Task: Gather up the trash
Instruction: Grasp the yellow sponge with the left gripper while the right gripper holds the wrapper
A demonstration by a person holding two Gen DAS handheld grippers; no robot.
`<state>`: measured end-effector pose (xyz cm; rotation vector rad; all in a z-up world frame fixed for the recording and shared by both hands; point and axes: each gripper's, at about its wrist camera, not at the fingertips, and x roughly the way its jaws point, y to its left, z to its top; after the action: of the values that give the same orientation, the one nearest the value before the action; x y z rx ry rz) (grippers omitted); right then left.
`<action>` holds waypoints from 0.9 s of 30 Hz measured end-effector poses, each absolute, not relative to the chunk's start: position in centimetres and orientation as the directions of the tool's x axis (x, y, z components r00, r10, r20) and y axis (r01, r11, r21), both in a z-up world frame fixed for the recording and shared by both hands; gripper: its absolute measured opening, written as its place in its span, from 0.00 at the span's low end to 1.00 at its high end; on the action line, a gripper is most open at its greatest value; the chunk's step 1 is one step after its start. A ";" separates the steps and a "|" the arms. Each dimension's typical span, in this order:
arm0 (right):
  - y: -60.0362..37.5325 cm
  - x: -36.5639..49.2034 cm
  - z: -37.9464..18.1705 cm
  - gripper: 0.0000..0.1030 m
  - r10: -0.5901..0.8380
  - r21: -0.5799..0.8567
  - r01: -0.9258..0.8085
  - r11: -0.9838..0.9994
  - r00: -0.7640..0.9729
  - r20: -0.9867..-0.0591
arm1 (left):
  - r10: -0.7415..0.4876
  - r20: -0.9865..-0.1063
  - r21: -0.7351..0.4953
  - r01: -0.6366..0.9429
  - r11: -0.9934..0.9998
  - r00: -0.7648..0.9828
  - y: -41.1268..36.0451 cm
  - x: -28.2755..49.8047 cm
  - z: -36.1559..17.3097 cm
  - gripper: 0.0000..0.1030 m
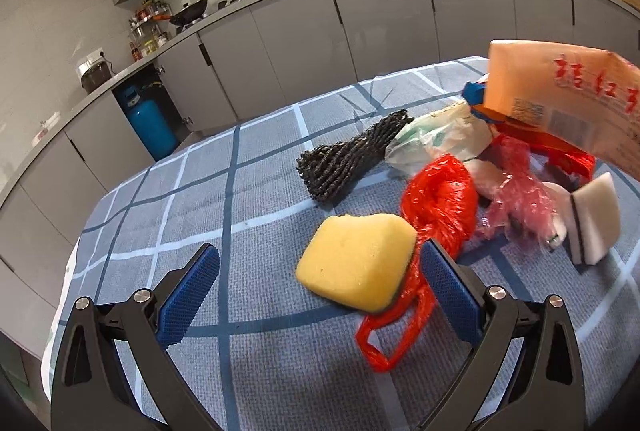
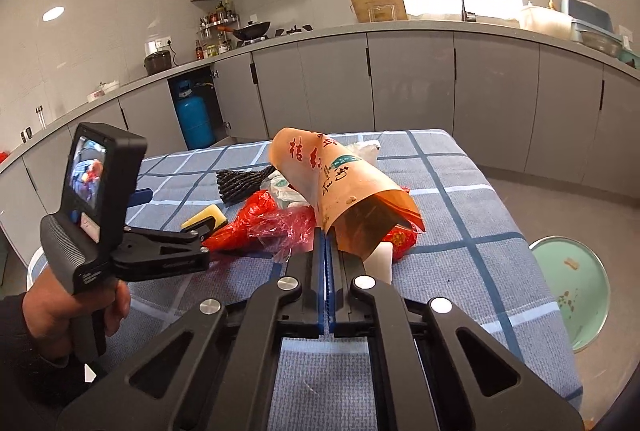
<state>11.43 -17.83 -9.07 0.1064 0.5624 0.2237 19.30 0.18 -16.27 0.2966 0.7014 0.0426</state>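
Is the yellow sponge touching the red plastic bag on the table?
Touching. In the left wrist view the yellow sponge lies against the red plastic bag, its right edge overlapping the bag's red film with no tablecloth visible between them.

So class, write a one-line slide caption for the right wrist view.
Right gripper shut on orange packet, lifted above table trash; left gripper open near yellow sponge.

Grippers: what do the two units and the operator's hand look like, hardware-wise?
Left gripper: black angular linkage arms with triangular cutouts, silver round pivot bolts, blue ribbed finger pads. Right gripper: same black linkages, silver bolts, blue pads. In the right wrist view, the left unit shows a ribbed grey pistol grip and a black camera with a lit screen. Bare hand, dark sleeve. No cables visible.
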 end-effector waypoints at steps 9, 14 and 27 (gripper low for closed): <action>-17.3 11.3 -9.0 0.02 0.245 0.158 -0.190 0.969 0.821 -0.516 | 0.082 -0.694 0.204 0.086 0.975 0.715 1.6 20.3 -18.1 0.87; -17.3 11.2 -8.7 0.02 0.240 0.155 -0.186 0.970 0.827 -0.509 | 0.025 -0.717 0.156 0.124 0.980 0.697 2.2 19.8 -18.2 0.49; -17.5 10.0 -6.9 0.02 0.186 0.108 -0.153 0.982 0.869 -0.458 | 0.082 -0.563 0.234 0.064 0.970 0.823 2.3 16.9 -11.7 0.45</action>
<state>10.05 -17.50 -6.91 0.0691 0.4860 0.1776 16.89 2.28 -11.74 0.2487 0.6063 0.0099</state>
